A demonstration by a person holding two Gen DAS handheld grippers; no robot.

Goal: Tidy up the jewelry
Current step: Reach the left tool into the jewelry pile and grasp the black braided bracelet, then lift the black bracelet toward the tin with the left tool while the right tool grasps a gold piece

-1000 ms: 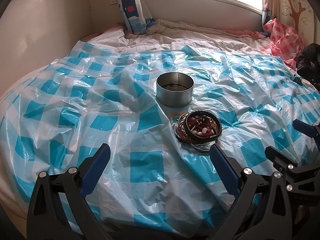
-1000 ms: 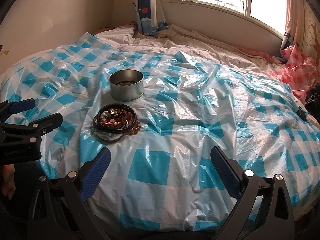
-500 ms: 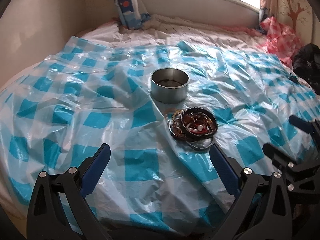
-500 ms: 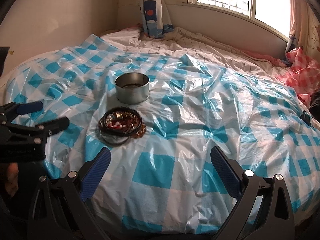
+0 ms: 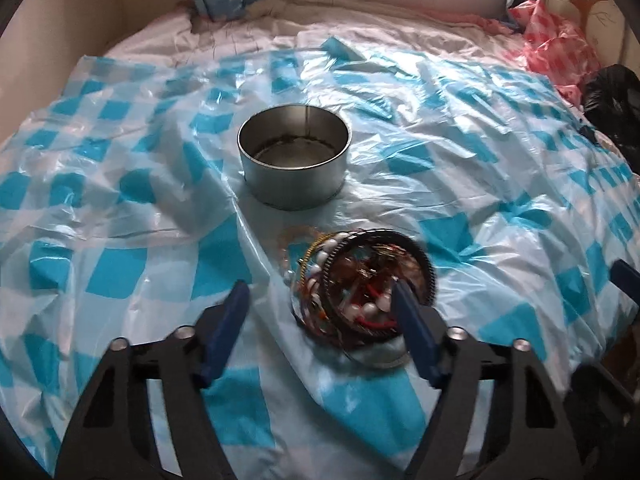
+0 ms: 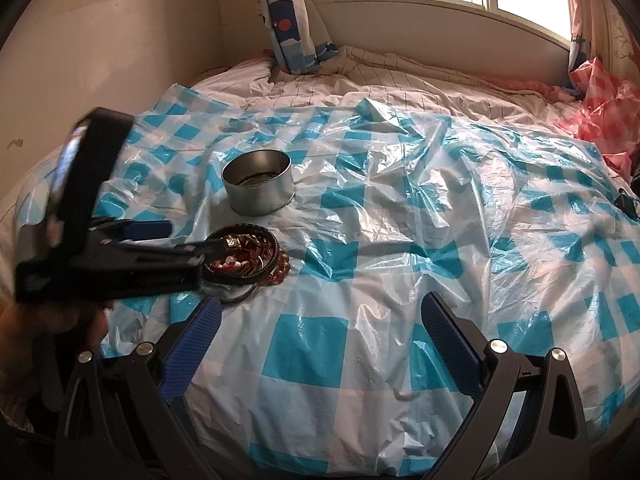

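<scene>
A heap of bracelets and bead strings [image 5: 360, 284], ringed by a dark band, lies on the blue-checked plastic sheet [image 5: 120, 276]. Just beyond the heap stands an open round metal tin [image 5: 294, 156]. My left gripper [image 5: 320, 296] hangs over the heap with its jaws closing. The right fingertip [image 5: 404, 300] is at the heap's near right side, and the left pad stands clear of it. In the right wrist view the left gripper [image 6: 184, 238] reaches in from the left onto the heap [image 6: 256, 252], with the tin [image 6: 258, 186] behind. My right gripper [image 6: 322, 308] is open over bare sheet.
The sheet covers a bed with a striped quilt [image 6: 400, 76] at the back. A pink checked bag [image 5: 556, 48] and a black bag [image 5: 612, 96] lie at the far right. A wall [image 6: 100, 60] runs along the left and a curtain [image 6: 288, 20] hangs at the back.
My left gripper has moved forward and down onto the heap of bracelets, and its jaws have narrowed. The right gripper has barely moved.
</scene>
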